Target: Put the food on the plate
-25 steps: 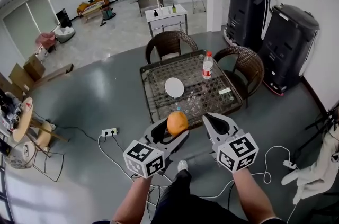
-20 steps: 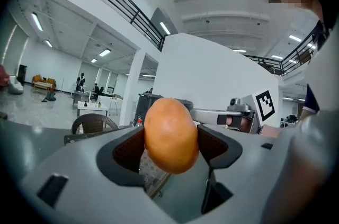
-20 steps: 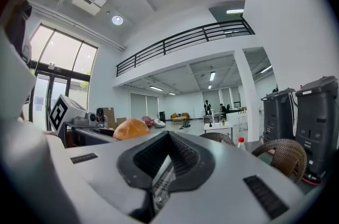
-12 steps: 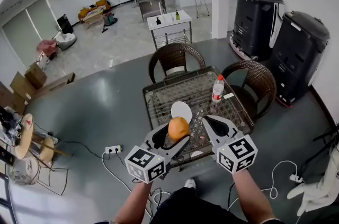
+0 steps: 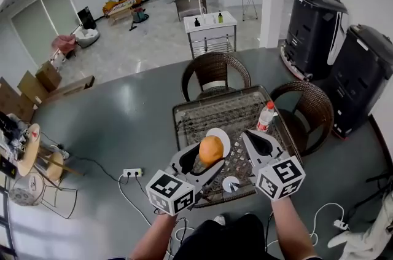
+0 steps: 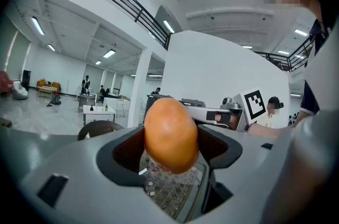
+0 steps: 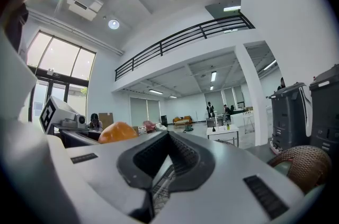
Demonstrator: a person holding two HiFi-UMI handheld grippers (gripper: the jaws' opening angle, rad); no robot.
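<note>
An orange (image 5: 210, 150) is clamped in my left gripper (image 5: 207, 157), which is shut on it and held in the air over the near edge of the glass-topped wicker table (image 5: 209, 110). In the left gripper view the orange (image 6: 170, 134) fills the gap between the jaws. A white plate (image 5: 221, 136) lies on the table just beyond the orange, partly hidden by it. My right gripper (image 5: 258, 144) hovers to the right of the orange, shut with nothing in it. The right gripper view shows the orange (image 7: 117, 132) off to its left.
A plastic bottle (image 5: 265, 116) stands at the table's right side. A small white disc (image 5: 231, 184) lies near the front edge. Wicker chairs (image 5: 213, 71) stand behind and to the right (image 5: 311, 110) of the table. A power strip (image 5: 132, 173) and cables lie on the floor at left.
The table has come nearer and now lies right under both grippers. The left gripper still holds the orange; the right gripper stays shut beside it.
</note>
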